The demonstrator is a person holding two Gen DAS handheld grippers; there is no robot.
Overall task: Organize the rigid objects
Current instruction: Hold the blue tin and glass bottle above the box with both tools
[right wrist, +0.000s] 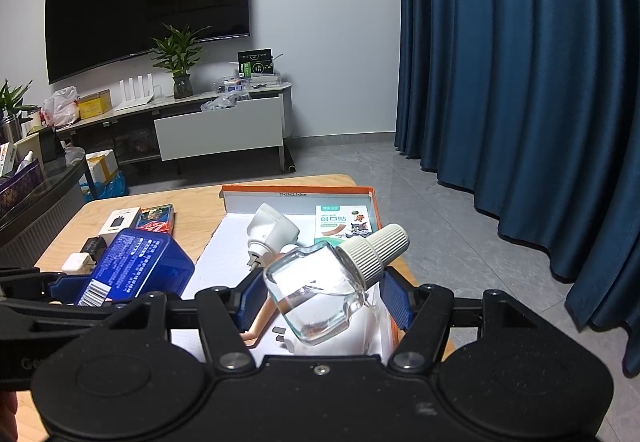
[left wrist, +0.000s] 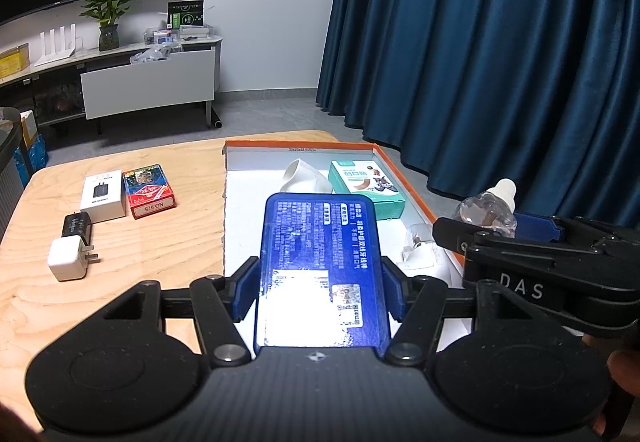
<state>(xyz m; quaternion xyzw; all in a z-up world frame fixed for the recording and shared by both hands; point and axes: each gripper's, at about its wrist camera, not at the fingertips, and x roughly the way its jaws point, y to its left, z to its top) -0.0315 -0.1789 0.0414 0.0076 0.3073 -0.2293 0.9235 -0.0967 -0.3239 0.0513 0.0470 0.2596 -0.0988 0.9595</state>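
Observation:
My left gripper [left wrist: 320, 282] is shut on a flat blue plastic box [left wrist: 320, 266] and holds it above the near part of the orange-rimmed white tray [left wrist: 404, 172]. The box also shows in the right wrist view [right wrist: 132, 266]. My right gripper [right wrist: 320, 302] is shut on a clear glass bottle [right wrist: 320, 290] with a ribbed white cap, tilted, over the tray's [right wrist: 300, 191] near right corner. It shows in the left wrist view [left wrist: 486, 212] at right. In the tray lie a green bandage box [left wrist: 366, 184], a white plug adapter [left wrist: 302, 180] and another white item [left wrist: 420, 246].
On the wooden table [left wrist: 120, 274] left of the tray lie a white charger box [left wrist: 102, 196], a red card pack [left wrist: 149, 191], a black adapter [left wrist: 76, 228] and a white plug [left wrist: 68, 260]. Blue curtains hang to the right; a TV cabinet stands behind.

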